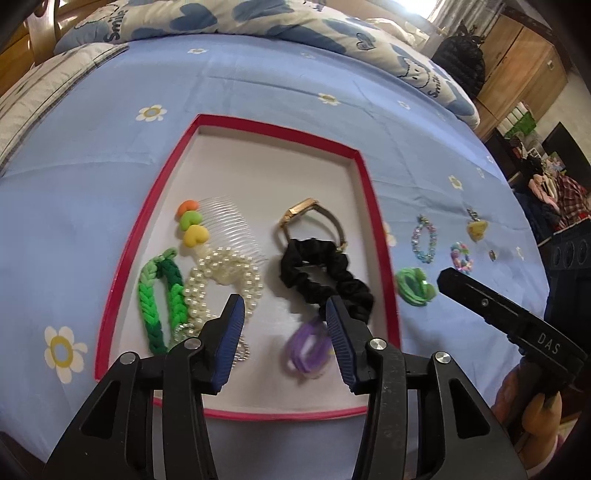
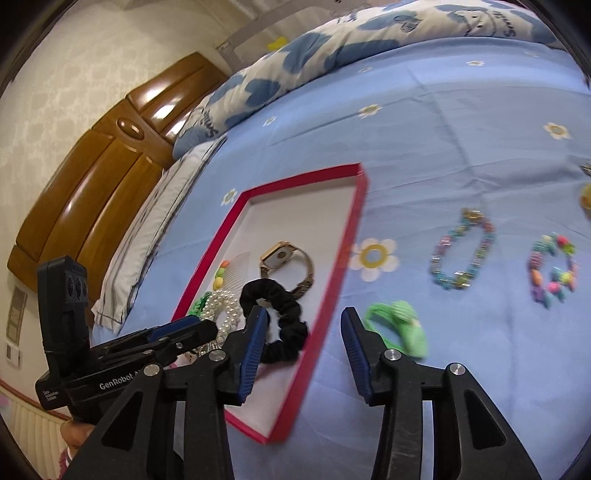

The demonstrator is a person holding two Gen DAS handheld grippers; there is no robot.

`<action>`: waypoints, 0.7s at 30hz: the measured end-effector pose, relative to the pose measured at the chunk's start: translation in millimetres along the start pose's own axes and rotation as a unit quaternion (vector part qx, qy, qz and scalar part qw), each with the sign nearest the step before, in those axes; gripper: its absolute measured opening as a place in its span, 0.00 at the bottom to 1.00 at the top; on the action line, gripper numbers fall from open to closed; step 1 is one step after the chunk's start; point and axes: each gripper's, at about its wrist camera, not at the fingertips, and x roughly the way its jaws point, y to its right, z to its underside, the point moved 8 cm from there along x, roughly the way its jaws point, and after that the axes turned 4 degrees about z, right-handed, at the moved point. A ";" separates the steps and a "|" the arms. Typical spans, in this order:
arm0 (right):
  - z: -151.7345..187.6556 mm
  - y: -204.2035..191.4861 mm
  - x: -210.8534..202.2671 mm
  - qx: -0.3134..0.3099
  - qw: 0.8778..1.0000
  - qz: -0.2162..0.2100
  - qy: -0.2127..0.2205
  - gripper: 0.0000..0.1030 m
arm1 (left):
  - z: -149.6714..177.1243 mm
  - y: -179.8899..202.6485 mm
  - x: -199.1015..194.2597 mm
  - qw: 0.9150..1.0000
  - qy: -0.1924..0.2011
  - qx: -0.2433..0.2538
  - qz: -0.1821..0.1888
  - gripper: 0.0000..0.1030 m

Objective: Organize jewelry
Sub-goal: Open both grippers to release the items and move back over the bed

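A red-rimmed white tray [image 1: 369, 206] lies on the blue bedsheet; it also shows in the right wrist view [image 2: 347, 236]. In it are a black scrunchie [image 1: 325, 277], a gold watch [image 1: 306, 214], a pearl bracelet [image 1: 221, 277], a green braided band [image 1: 162, 295], a clear comb with hearts [image 1: 207, 225] and a blurred purple hair tie [image 1: 308, 345]. My left gripper [image 1: 286, 321] is open above the tray, the purple tie beside its right finger. My right gripper [image 2: 303, 336] is open over the tray's right rim, next to a green hair tie [image 2: 399, 325].
On the sheet right of the tray lie a pastel bead bracelet [image 2: 461, 251], a colourful bead bracelet [image 2: 552, 271] and a yellow charm [image 1: 476, 229]. A patterned duvet [image 1: 258, 18] lies at the far side. A wooden headboard [image 2: 92, 184] stands to the left.
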 end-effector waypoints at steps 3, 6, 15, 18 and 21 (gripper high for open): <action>0.7 12.6 -16.3 0.011 1.000 0.007 0.013 0.45 | 0.6 10.4 -2.1 1.000 0.001 0.006 0.007 0.43; 1.7 26.0 -29.1 0.021 0.999 0.014 0.022 0.46 | 2.1 22.3 -2.8 1.000 0.001 0.016 0.012 0.43; 10.9 73.8 -59.2 0.064 0.996 0.040 0.041 0.46 | 9.2 58.6 2.3 0.999 -0.009 0.043 0.029 0.43; 15.2 91.0 -67.7 0.078 0.995 0.050 0.045 0.47 | 10.4 69.2 4.8 0.998 -0.012 0.051 0.032 0.43; 18.1 106.0 -74.1 0.089 0.993 0.060 0.049 0.47 | 10.2 79.8 7.7 0.997 -0.015 0.060 0.036 0.43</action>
